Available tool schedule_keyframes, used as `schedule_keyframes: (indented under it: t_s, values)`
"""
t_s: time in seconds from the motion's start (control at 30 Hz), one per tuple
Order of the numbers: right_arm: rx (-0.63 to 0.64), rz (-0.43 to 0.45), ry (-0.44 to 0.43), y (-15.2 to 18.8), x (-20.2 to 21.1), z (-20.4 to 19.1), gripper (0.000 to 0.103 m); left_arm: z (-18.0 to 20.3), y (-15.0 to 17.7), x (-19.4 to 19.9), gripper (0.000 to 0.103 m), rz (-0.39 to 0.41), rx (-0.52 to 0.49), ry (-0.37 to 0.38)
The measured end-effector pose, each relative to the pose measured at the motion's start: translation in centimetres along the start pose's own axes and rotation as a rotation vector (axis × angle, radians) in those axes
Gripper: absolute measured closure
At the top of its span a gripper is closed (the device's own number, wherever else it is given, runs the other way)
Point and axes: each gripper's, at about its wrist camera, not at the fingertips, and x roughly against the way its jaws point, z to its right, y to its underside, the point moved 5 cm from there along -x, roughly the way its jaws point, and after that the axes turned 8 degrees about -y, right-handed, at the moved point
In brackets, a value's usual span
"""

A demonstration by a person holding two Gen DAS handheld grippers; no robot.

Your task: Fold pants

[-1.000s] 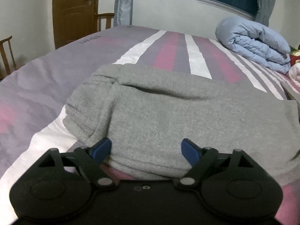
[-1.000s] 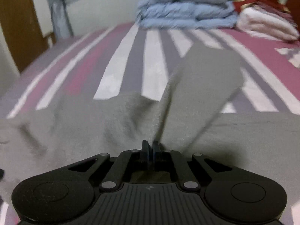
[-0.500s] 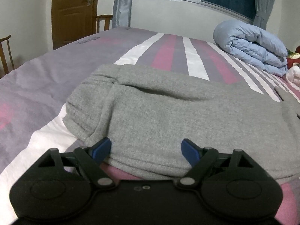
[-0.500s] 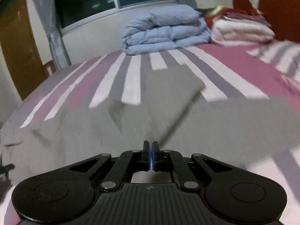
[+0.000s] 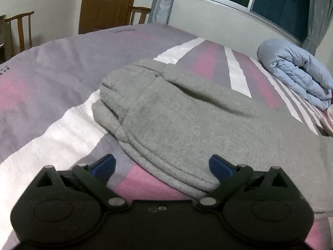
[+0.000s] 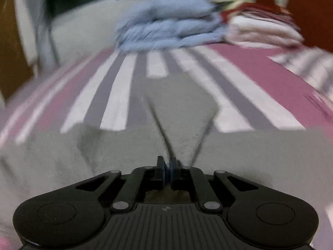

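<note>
Grey pants [image 5: 197, 125] lie on the striped bed, their waistband end folded and bunched at the left. My left gripper [image 5: 162, 165] is open, its blue pads either side of the pants' near edge, holding nothing. In the right wrist view my right gripper [image 6: 167, 164] is shut on a fold of the grey pants [image 6: 179, 108], which rises taut from the jaws as a raised flap above the rest of the cloth. That view is motion-blurred.
A folded light blue duvet [image 5: 295, 73] lies at the bed's far right, also in the right wrist view [image 6: 166, 27], beside folded white and red bedding [image 6: 262, 29]. Wooden chairs [image 5: 19, 31] and a door [image 5: 106, 2] stand beyond the bed's left side.
My left gripper has shifted left and back, so the pants' edge now lies toward its right pad. My right gripper, still shut on the cloth, has swung with the flap; its view is blurred.
</note>
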Motion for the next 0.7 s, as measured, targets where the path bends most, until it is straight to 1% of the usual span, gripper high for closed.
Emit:
schedule_keyframes:
  t_s: [0.07, 0.13, 0.17, 0.2, 0.23, 0.27, 0.3, 0.33, 0.37, 0.43, 0.5, 0.57, 0.63, 0.7]
  values:
    - [-0.118, 0.058, -0.045, 1.3, 3.1, 2.1, 0.098, 0.2, 0.2, 0.3, 0.011, 0.016, -0.008, -0.013]
    - [-0.273, 0.082, -0.075, 3.4, 5.3, 4.8, 0.098, 0.3, 0.4, 0.4, 0.01, 0.02, -0.012, -0.016]
    - [-0.323, 0.066, -0.074, 4.3, 5.5, 5.9, 0.098, 0.3, 0.4, 0.3, 0.01, 0.016, -0.008, -0.013]
    - [-0.371, 0.023, -0.072, 5.6, 5.0, 6.9, 0.096, 0.3, 0.3, 0.2, 0.01, 0.009, -0.005, -0.008]
    - [-0.392, -0.008, -0.079, 6.4, 4.5, 7.4, 0.096, 0.2, 0.3, 0.1, 0.01, 0.002, -0.001, -0.002]
    - [-0.371, -0.011, -0.081, 6.4, 4.6, 7.4, 0.093, 0.1, 0.2, 0.0, 0.01, -0.004, 0.001, 0.004]
    - [-0.298, -0.005, -0.06, 5.8, 5.1, 6.5, 0.09, 0.1, 0.2, 0.0, 0.01, -0.008, 0.002, 0.01]
    - [-0.217, 0.015, -0.03, 5.1, 5.7, 5.4, 0.078, 0.0, 0.2, -0.1, 0.01, -0.011, 0.002, 0.016]
    - [-0.151, 0.036, -0.019, 4.6, 6.1, 4.4, 0.066, 0.0, 0.2, -0.1, 0.01, -0.013, 0.004, 0.019]
    - [-0.01, 0.067, -0.004, 3.2, 6.4, 2.2, 0.056, 0.2, 0.1, 0.1, 0.011, -0.008, 0.0, 0.01]
    - [0.095, 0.084, 0.004, 2.1, 5.6, 0.6, 0.056, 0.5, 0.1, 0.5, 0.011, 0.015, -0.025, -0.008]
    - [0.177, 0.088, 0.009, 0.8, 4.1, -0.8, 0.056, 0.6, 0.3, 0.5, 0.01, 0.021, -0.026, -0.015]
    - [0.269, 0.056, 0.026, 0.4, 1.9, -2.5, 0.056, 0.5, 0.3, 0.2, 0.009, 0.012, -0.014, -0.003]
    - [0.384, -0.002, 0.058, 0.1, -0.9, -3.8, 0.056, 0.2, 0.3, -0.1, 0.008, 0.0, -0.001, 0.014]
